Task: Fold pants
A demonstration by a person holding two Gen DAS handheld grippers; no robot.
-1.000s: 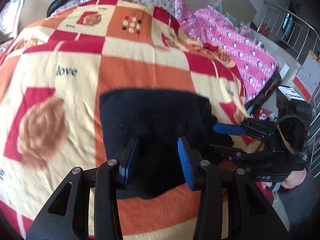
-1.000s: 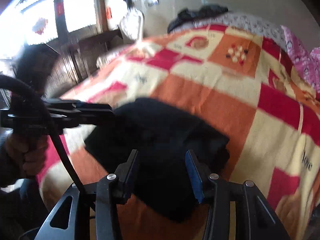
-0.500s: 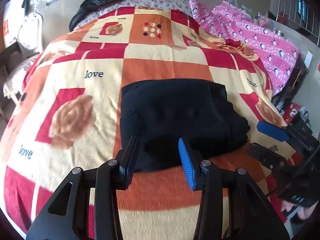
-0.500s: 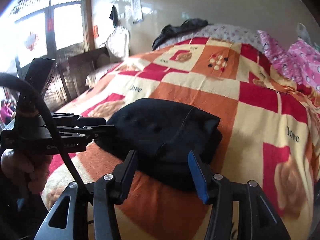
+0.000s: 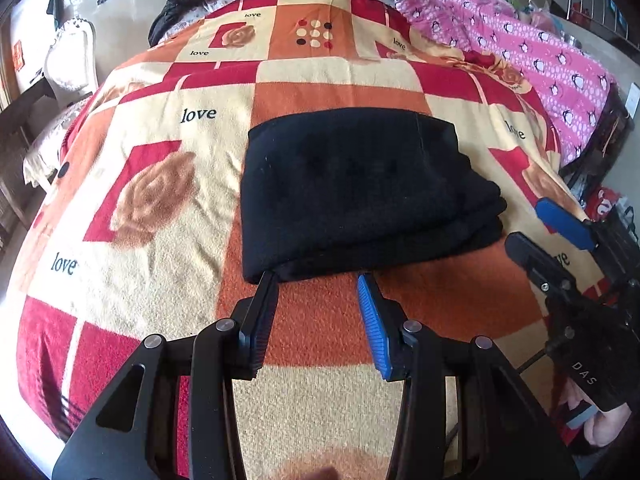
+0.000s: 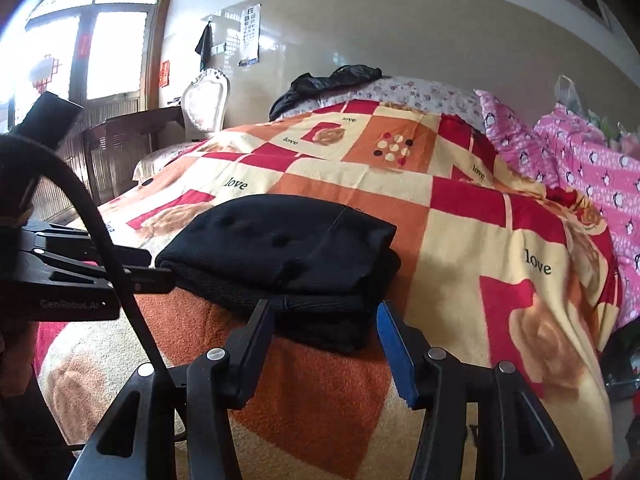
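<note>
The black pants lie folded into a thick, layered rectangle on the bed, on a checked blanket of red, orange and cream squares printed with roses and the word "love". In the left wrist view the left tongs hang just short of the near edge of the pants, jaws apart, nothing between them but blanket; whether the dark left fingertip touches the fabric cannot be told. The right tongs show at the right edge of that view, beside the stacked side of the pants and clear of it, blue pad uppermost. In the right wrist view the right tongs stand apart over the near corner of the pants, holding nothing; their jaws have just been opening. A pink penguin-print quilt lies along the far right of the bed, and a dark garment is heaped at its head. A white chair stands by the wall.
</note>
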